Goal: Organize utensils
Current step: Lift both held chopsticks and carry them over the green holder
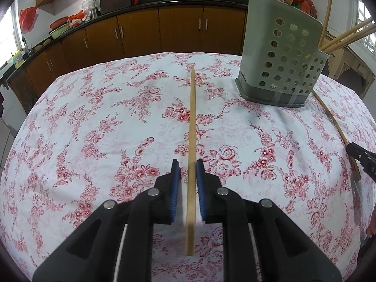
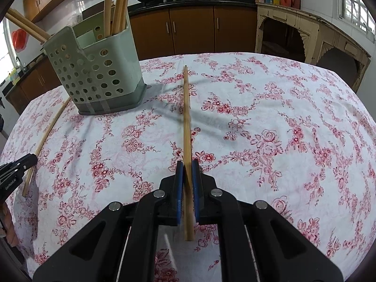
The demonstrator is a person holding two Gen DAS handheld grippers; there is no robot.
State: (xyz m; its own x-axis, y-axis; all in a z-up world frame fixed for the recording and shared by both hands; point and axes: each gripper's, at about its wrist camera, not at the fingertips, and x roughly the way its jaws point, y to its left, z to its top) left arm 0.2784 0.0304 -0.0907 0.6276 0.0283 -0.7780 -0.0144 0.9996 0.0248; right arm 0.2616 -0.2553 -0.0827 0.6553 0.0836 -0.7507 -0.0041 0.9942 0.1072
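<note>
The left gripper point(image 1: 188, 164) has its blue fingers point(image 1: 175, 176) a little apart, with one chopstick point(image 1: 191, 141) running straight between them. A thin gap shows on each side of the stick, so the fingers are not pressing on it. This chopstick lies along the flowery tabletop point(image 1: 94, 129), with its far tip pointing toward the far edge of the cloth. The right gripper point(image 2: 187, 164) has its blue fingers point(image 2: 179, 178) closed tight on a second chopstick point(image 2: 186, 122), which sticks out forward between them and a bit back behind them too. A pale green holder point(image 1: 282, 56) with round holes stands upright on the tabletop, off to the right of the left gripper and to the left of the right gripper. In the right wrist view several more chopsticks point(image 2: 117, 7) stand inside the holder, and some lean out over its rim. The holder sits on a grey base with strips of clear tape across the bottom. Each chopstick lies near the holder but does not touch it.
</note>
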